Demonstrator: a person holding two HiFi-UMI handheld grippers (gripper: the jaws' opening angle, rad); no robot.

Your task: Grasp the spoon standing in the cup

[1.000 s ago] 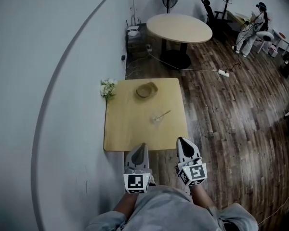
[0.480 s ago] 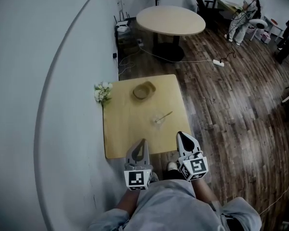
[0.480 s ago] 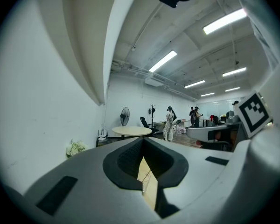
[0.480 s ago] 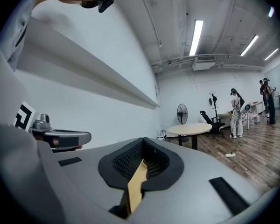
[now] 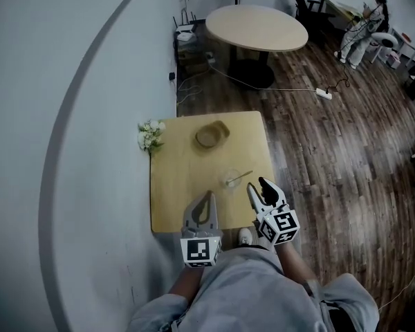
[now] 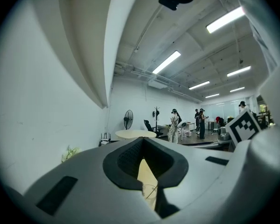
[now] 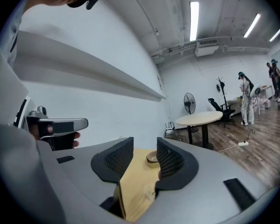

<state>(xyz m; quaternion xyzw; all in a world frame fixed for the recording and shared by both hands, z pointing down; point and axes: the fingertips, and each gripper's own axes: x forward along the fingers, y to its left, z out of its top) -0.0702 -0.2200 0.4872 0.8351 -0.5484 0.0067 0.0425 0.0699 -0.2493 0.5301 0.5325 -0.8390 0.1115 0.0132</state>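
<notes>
A clear cup (image 5: 232, 180) stands on the small square wooden table (image 5: 180, 199), near its front right, with a spoon (image 5: 241, 176) leaning out of it to the right. Just in front of and right of the cup, over the table's near edge, my right gripper (image 5: 257, 186) has its jaws opening; nothing is between them (image 7: 140, 160). My left gripper (image 5: 207, 197) hovers at the near edge, left of the cup, with its jaws together and empty. In the left gripper view the cup (image 6: 150, 190) shows through the narrow notch of those jaws (image 6: 147, 171).
A wooden bowl (image 5: 210, 135) sits at the table's far side, and white flowers (image 5: 149, 134) at its far left corner. The white wall runs along the left. On the wood floor beyond are a round table (image 5: 259, 26), a power strip (image 5: 324, 94) and people at the back right.
My right gripper has moved forward and left toward the cup, and its jaws have spread apart. The left gripper has moved forward slightly and stays shut.
</notes>
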